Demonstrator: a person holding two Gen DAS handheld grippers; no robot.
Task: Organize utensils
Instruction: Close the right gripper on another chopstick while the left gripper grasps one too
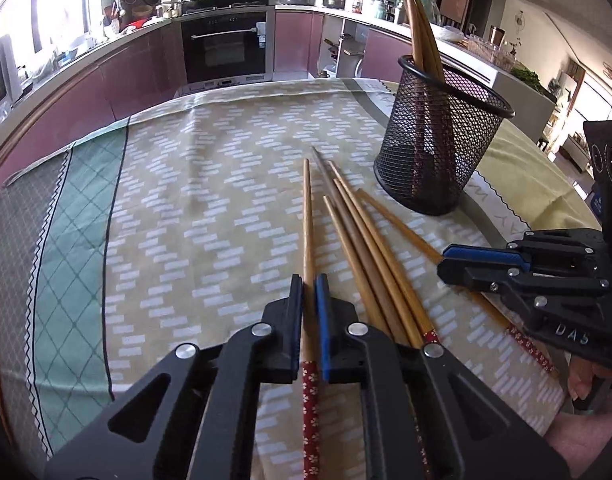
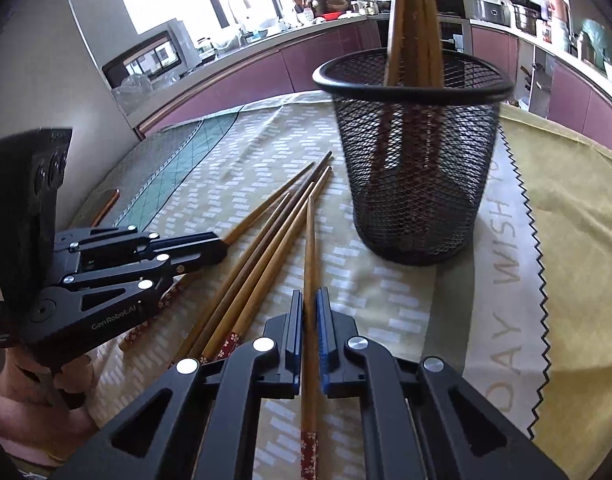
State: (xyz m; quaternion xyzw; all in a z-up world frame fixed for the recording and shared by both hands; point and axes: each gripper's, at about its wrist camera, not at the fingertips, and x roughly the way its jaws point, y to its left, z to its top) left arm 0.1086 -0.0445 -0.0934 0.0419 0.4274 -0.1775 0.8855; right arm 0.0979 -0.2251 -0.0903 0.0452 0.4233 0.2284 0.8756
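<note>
Left gripper point(image 1: 309, 280): black jaws with blue pads, clamped on a single bamboo chopstick with a red floral-wrapped handle point(image 1: 307, 216), which lies flat on the cloth and points away from the camera. Right gripper point(image 2: 309, 295): same build, jaws pressed together on another bamboo chopstick with a red floral handle end point(image 2: 309, 248), also lying along the table and aimed towards the holder. From the left wrist view the right gripper point(image 1: 445, 264) sits at the right side of the pile, low over the cloth. From the right wrist view the left gripper point(image 2: 222, 248) sits at the left side, tips on its chopstick. Between the two grippers: a loose bundle of bamboo chopsticks point(image 1: 357, 232), lying fanned on the table, handles towards the person, some overlapping. Black wire-mesh cylindrical holder point(image 1: 441, 136) stands upright on the table just beyond the pile, to its right in the left view; several chopsticks already stand in it point(image 1: 419, 36), leaning against the rim. Table covered by a beige patterned tablecloth with green and grey border point(image 1: 186, 200). Background: kitchen counter with pink cabinets point(image 1: 118, 68) and a built-in oven point(image 1: 226, 44).
</note>
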